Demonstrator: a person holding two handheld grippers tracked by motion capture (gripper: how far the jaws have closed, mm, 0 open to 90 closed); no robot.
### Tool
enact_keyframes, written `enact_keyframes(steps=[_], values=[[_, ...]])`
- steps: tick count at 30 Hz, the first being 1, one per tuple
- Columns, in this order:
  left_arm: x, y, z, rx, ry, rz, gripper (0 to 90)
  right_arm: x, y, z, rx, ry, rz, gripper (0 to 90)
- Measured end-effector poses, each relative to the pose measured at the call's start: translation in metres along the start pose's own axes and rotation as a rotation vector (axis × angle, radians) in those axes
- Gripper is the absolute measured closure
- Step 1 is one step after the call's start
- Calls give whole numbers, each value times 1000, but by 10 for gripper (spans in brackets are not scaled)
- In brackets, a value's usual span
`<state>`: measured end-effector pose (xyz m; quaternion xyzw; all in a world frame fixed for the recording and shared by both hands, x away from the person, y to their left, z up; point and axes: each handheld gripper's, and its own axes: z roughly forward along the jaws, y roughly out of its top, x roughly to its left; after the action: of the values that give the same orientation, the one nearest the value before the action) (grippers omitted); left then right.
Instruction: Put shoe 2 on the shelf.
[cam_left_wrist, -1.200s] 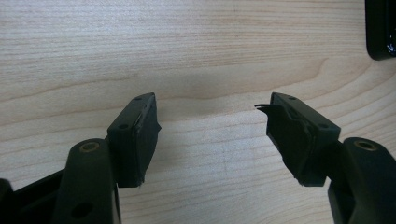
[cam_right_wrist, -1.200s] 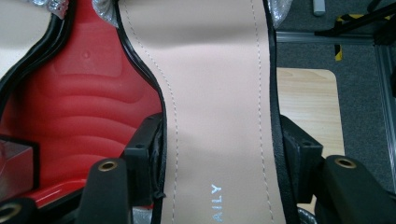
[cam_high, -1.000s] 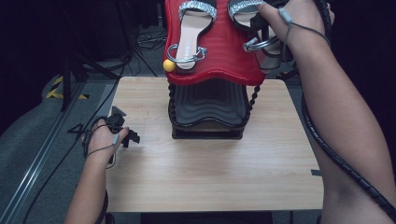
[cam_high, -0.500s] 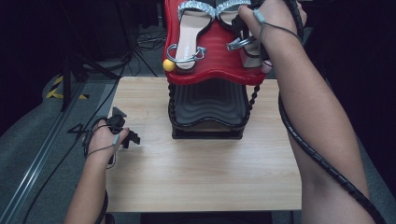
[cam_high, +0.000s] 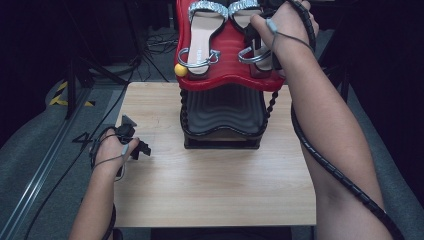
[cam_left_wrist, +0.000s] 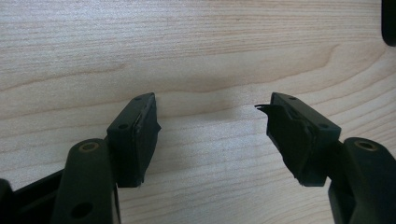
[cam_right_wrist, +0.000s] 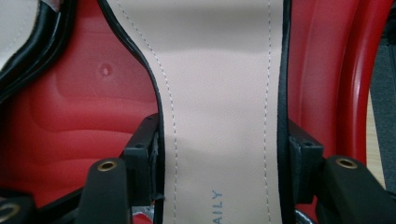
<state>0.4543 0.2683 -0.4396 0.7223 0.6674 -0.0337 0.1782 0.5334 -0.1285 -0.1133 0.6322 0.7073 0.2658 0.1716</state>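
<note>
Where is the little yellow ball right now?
In the high view, the yellow ball sits at the left edge of the red tray, beside the left sandal.

Wooden table (cam_high: 215, 200) in front of me, pale grain. Yellow ball (cam_high: 180, 70) at 11 o'clock from its centre. Floor cables (cam_high: 155, 42) past the far edge at 11. Yellow-black tape (cam_high: 62, 95) at 10. Metal rail (cam_high: 35, 185) at 8.

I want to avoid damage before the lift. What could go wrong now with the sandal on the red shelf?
1. The right gripper clamps the right sandal only by its sole edges, so it may slip or tilt.
2. The left sandal lies close beside it and could be dragged off the red shelf.
3. The left gripper rests open on the table, steadying nothing.
</note>
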Motion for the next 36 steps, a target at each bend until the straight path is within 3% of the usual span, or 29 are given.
enact_keyframes(steps=[9, 14, 19, 25, 28, 29, 32, 36], values=[[-2, 1, 1, 2, -2, 2, 344, 1, -5, -1, 39, -13, 6, 423], [-2, 2, 2, 4, 2, -2, 343, -1, -8, -2, 25, -3, 6, 416], [-3, 1, 2, 3, 3, 1, 341, -3, -9, -5, -8, 12, -27, 337], [-2, -1, 1, 1, 11, -2, 340, -10, -12, -37, -68, 13, -70, 312], [-2, -4, 0, -4, 9, -10, 341, -23, -23, -66, -104, 22, -114, 305], [-2, -4, 0, -4, 9, -10, 341, -23, -23, -66, -104, 22, -114, 305], [-3, -6, -1, 0, 12, -8, 341, -43, -37, -90, -129, 21, -146, 301], [-3, -6, -1, 1, 16, -11, 340, -64, -52, -102, -131, 16, -155, 300]])
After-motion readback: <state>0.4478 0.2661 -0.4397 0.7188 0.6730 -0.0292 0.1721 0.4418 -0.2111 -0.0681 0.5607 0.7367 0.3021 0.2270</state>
